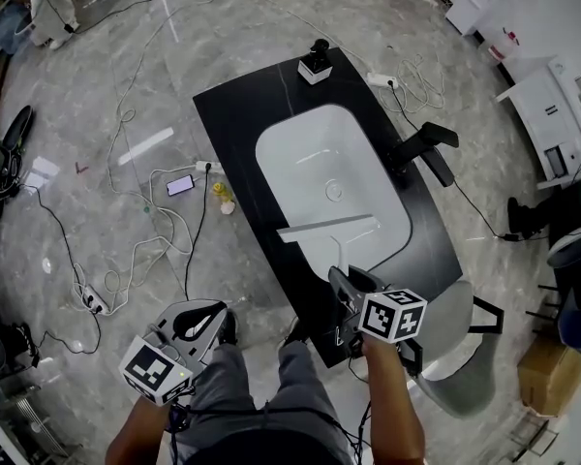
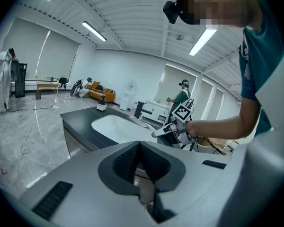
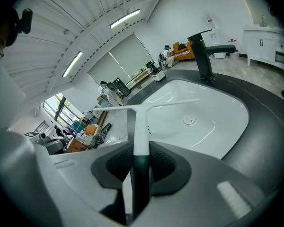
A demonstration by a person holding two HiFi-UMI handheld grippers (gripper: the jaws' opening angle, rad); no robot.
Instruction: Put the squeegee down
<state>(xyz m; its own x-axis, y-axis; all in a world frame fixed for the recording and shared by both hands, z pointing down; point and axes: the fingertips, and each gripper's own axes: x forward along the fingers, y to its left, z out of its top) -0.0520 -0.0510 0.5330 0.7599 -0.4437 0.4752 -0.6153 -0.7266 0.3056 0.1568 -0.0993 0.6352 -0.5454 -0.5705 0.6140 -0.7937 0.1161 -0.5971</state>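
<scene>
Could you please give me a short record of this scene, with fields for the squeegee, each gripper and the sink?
squeegee: handle held in the right gripper, blade above the white sink, not yet put down.
right gripper: fingers closed on the squeegee handle.
left gripper: shut, empty, off to the left of the counter.
sink: set in the black counter, black faucet on its right.

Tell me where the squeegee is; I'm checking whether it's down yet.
Head view, centre: the squeegee is over the white sink's near end, its handle clamped in the right gripper.
</scene>
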